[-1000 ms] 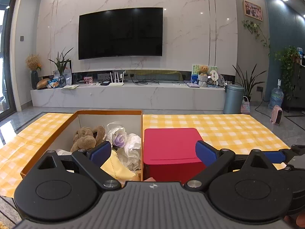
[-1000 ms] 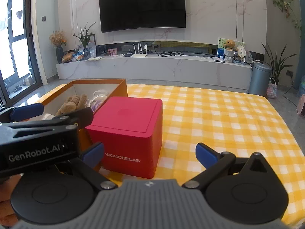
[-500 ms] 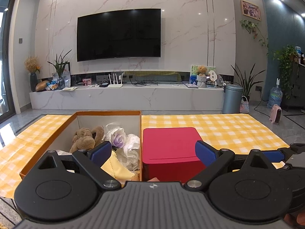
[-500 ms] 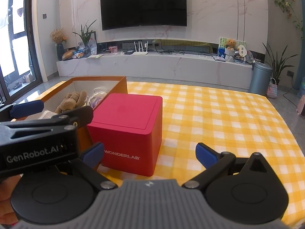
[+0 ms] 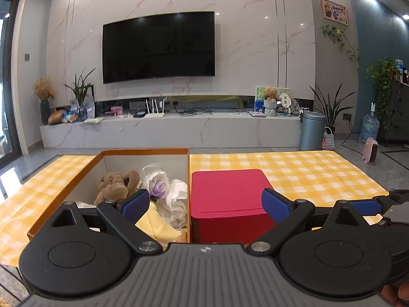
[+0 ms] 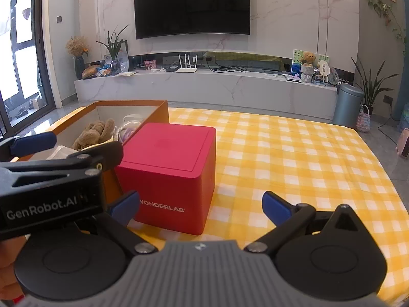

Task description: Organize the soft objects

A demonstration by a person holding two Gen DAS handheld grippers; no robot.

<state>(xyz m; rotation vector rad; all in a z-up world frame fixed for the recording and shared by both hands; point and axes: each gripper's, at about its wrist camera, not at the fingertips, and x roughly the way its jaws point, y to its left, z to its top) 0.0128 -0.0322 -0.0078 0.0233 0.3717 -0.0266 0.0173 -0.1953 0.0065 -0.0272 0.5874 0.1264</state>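
Observation:
An open orange box [image 5: 145, 151] [image 6: 161, 110] sits on the yellow checked cloth. Inside lie a brown plush toy [image 5: 115, 186] [image 6: 94, 134], a purple flower in clear wrap [image 5: 158, 185], crumpled white plastic [image 5: 176, 197] and a yellow cloth [image 5: 156, 226]. A closed red cube box [image 5: 227, 197] [image 6: 173, 168] marked WONDERLAB stands against the orange box's right side. My left gripper [image 5: 205, 204] is open and empty, held near and above both boxes. My right gripper [image 6: 200, 208] is open and empty in front of the red box. The left gripper's body [image 6: 51, 186] shows in the right wrist view.
The yellow checked tablecloth [image 6: 294, 158] stretches wide to the right of the red box. Beyond the table are a marble TV bench [image 5: 173, 130], a wall TV [image 5: 158, 47], a grey bin [image 5: 311, 130] and potted plants. A hand shows at the lower left of the right wrist view.
Both grippers have drifted slightly back and upward, so the boxes sit a little lower in view. Both stay open; nothing was picked up or let go.

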